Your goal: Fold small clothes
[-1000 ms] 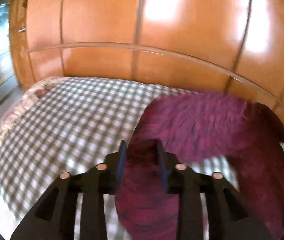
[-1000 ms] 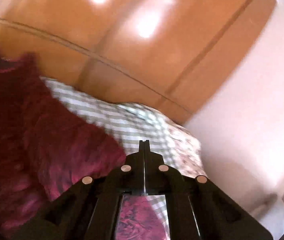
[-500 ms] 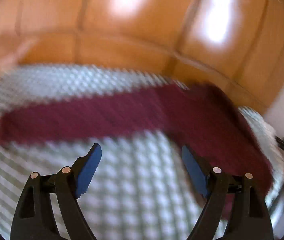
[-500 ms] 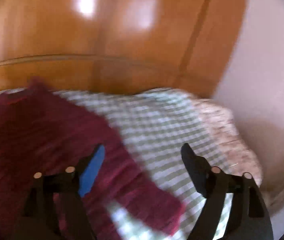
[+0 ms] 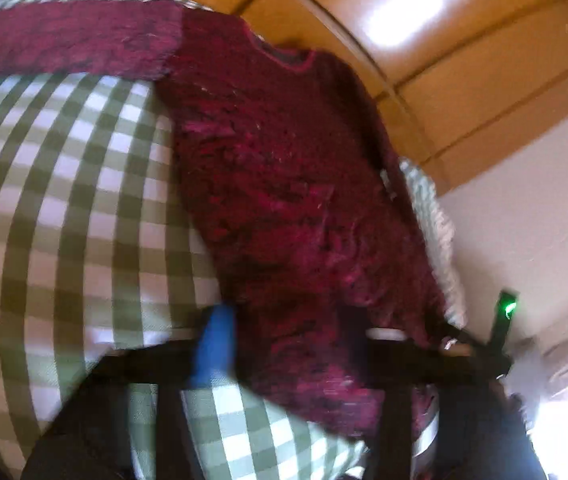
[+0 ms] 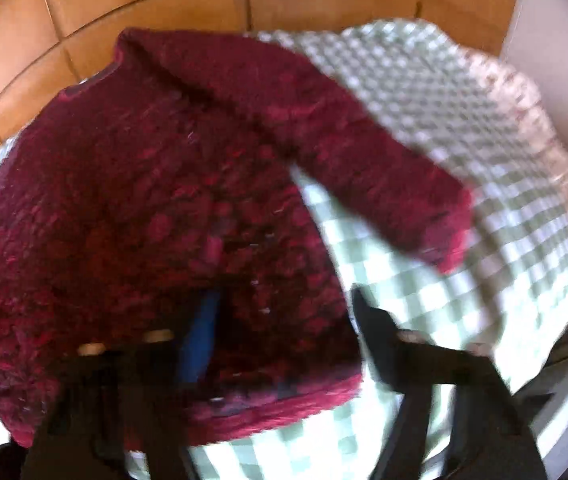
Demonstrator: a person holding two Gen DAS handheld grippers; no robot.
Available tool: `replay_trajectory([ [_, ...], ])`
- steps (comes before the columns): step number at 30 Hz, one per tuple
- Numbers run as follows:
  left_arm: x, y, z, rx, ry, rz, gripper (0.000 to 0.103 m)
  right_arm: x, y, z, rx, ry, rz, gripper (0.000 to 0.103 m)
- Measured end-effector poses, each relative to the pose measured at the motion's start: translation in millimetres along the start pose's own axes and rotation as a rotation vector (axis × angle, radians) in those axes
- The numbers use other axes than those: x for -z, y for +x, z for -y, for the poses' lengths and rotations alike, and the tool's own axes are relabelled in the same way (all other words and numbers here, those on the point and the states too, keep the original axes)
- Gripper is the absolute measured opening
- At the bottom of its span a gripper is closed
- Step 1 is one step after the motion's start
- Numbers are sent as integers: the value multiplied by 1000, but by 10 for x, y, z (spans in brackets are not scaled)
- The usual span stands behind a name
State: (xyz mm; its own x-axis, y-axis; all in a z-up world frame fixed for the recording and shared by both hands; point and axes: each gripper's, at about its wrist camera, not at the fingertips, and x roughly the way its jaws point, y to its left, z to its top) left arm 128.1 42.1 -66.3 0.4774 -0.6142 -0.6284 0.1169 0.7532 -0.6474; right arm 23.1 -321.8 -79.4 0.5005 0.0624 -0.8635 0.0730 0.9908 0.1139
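Left wrist view: The dark red sweater (image 5: 292, 200) lies flat on the checked bedspread (image 5: 64, 200), neckline toward the wooden headboard (image 5: 464, 60) and hem toward the camera. One sleeve (image 5: 72, 38) stretches straight out to the left across the bedspread. The left gripper (image 5: 296, 336) stands at the lower edge of the sweater. Its jaws have just been closing, and the hem area of the sweater lies between them. The blue pad of the left-hand finger (image 5: 216, 344) sits at the sweater's left edge; the right-hand finger is over the fabric. The picture is blurred, so whether the pads press on the cloth cannot be determined. At the right edge, a black device with a green light (image 5: 508, 308) shows against the pale wall (image 5: 524, 200).

Right wrist view: The sweater (image 6: 144, 200) fills the left and centre of the picture, lying on the bedspread (image 6: 464, 140). The other sleeve (image 6: 364, 168) runs diagonally down to the right, its cuff resting on the checked cloth. The right gripper (image 6: 280, 328) is at the lower right corner of the sweater. Its jaws have just been closing. The finger with the blue pad (image 6: 200, 340) is over the sweater body; the opposite black finger is just outside the side edge, over the bedspread. The sweater corner lies between the jaws, with a clear gap remaining. Contact cannot be confirmed because of motion blur.
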Motion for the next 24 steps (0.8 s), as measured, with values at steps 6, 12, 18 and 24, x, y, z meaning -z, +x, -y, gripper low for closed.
replay_trajectory([
  [6, -304, -461, 220, -1, 74, 73, 14, -40, -564, -408, -133, -119, 65, 19],
  [12, -607, -1356, 372, -46, 157, 113, 14, 259, -1336, -903, -348, -253, 144, 19],
  [18, -416, -1996, -8, -135, 153, 103, 28, 905, -1198, -1129, -471, -376, -62, 52],
  [24, -30, -1945, -548, -214, 37, 83, 53, 991, -750, -1021, -388, -213, -107, 67],
])
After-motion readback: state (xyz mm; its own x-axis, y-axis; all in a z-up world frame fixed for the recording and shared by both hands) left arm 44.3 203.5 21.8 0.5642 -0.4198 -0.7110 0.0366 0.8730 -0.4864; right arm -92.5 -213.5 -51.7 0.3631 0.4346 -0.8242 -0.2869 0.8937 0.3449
